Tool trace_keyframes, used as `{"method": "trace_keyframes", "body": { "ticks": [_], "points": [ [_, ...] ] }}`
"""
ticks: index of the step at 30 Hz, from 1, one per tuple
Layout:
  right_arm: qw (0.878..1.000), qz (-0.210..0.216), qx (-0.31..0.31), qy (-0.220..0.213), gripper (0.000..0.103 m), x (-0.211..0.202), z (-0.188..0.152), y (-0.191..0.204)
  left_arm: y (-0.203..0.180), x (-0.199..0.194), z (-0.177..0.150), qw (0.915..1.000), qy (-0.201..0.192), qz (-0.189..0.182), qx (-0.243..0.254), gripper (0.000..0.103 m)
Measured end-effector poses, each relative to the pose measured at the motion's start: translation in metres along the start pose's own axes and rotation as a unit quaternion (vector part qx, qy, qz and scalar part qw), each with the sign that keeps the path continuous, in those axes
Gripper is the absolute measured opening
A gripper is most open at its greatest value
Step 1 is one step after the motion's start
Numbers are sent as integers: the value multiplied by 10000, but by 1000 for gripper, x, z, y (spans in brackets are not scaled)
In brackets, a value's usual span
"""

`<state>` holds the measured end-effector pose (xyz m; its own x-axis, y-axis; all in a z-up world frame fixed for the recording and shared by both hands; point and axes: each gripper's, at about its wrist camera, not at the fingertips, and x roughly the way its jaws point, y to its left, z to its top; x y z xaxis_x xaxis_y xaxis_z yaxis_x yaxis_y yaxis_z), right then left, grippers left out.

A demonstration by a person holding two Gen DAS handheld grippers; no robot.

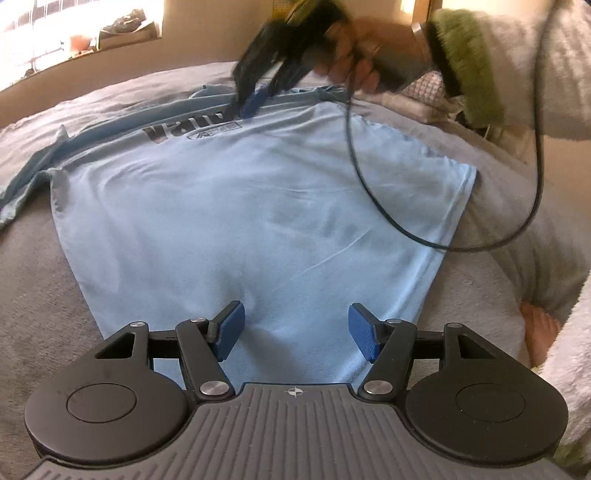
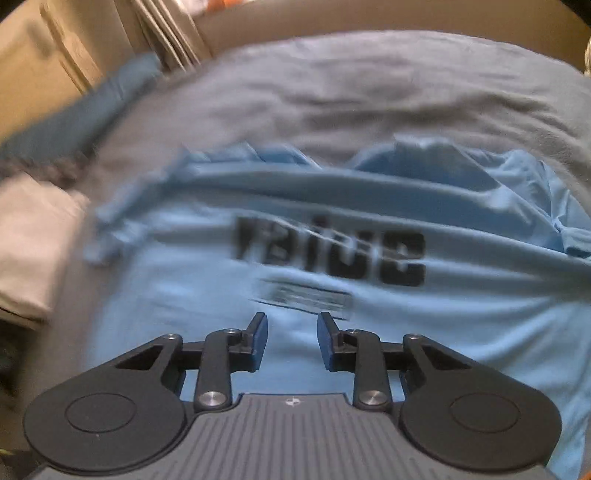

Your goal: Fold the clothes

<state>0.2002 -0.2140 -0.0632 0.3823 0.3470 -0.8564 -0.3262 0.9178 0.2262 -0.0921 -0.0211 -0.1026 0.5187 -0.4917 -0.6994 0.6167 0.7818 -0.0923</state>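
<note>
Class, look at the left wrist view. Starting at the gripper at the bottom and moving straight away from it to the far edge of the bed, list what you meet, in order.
left gripper → plain lower part of the light blue T-shirt → dark printed lettering → right gripper above the shirt's far edge → grey blanket → sunlit window ledge.

A grey blanket covers the bed; beige walls rise behind it. Bright daylight pours through a window at the far left; a pale cupboard door stands opposite.
</note>
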Motion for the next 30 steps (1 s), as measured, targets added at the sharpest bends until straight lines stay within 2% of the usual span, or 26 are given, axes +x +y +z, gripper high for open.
{"method": "trace_keyframes", "body": {
  "ticks": [3, 6, 9, 11, 14, 16, 22, 25, 29, 30],
  "points": [
    [9979, -319, 393, -411, 31, 14, 14, -23, -2, -4, 6, 10000, -57, 50, -4, 62],
    [9917, -605, 806, -803, 31, 10, 23, -48, -4, -1, 14, 9999, -78, 60, 55, 62],
    [9906, -370, 1057, -785, 31, -7, 18, -69, -8, 8, 17, 9999, -73, -6, 151, 62],
    [9949, -106, 815, -580, 31, -22, 4, -68, -11, 17, 17, 9998, 31, -103, 188, 61],
    [9997, -165, 114, -121, 32, -29, -26, -49, -17, 27, 15, 9992, 220, -203, 281, 61],
    [9993, -366, -94, -13, 31, -23, -34, -44, -22, 30, 12, 9987, 296, -176, 381, 61],
    [9931, -988, 435, -448, 30, 5, -1, -68, -25, 31, 10, 9986, 351, -103, 385, 61],
    [9844, -1138, 1103, -765, 30, 9, 18, -95, -26, 29, 9, 9986, 351, -79, 384, 61],
    [9873, -567, 1323, -675, 32, -11, 12, -97, -25, 27, 8, 9986, 348, -117, 378, 61],
    [9905, -416, 1173, -591, 32, -15, 8, -90, -24, 27, 8, 9986, 347, -135, 368, 61]
  ]
}}
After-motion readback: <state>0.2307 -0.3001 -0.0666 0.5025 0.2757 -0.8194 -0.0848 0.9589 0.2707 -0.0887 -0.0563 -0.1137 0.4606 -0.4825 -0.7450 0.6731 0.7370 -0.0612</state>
